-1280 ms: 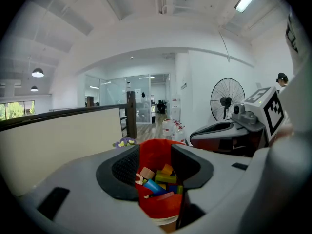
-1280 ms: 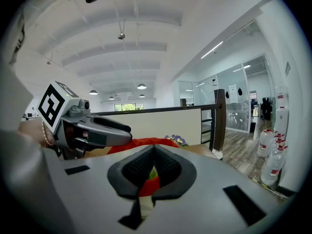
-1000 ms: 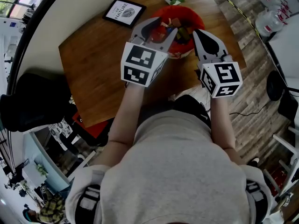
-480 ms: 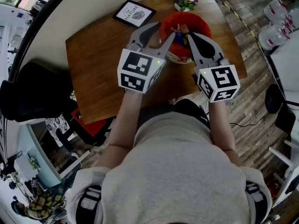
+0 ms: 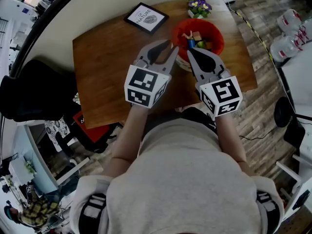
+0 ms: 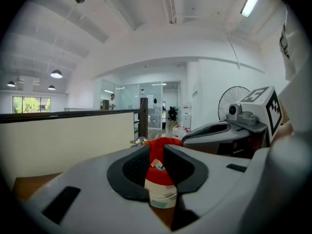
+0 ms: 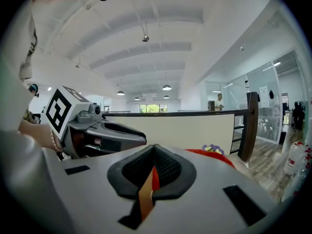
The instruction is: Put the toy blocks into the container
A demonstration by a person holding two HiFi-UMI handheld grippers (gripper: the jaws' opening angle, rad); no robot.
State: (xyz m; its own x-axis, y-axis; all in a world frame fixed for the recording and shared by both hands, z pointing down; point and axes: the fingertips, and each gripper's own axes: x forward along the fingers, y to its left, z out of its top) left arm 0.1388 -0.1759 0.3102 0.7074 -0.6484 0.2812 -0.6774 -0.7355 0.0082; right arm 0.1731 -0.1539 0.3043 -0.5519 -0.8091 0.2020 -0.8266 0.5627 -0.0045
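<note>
Soft, even light falls on the container (image 5: 218, 30), with a faint shadow beside it. Around the container the head view bows outward, its corners dark. Up and right of it a ceiling strip light (image 6: 248, 6) glares; the gripper views are fisheye, the foreground soft.

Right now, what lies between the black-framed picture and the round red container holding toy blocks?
Only bare wooden tabletop separates the picture and container, per the head view.
</note>
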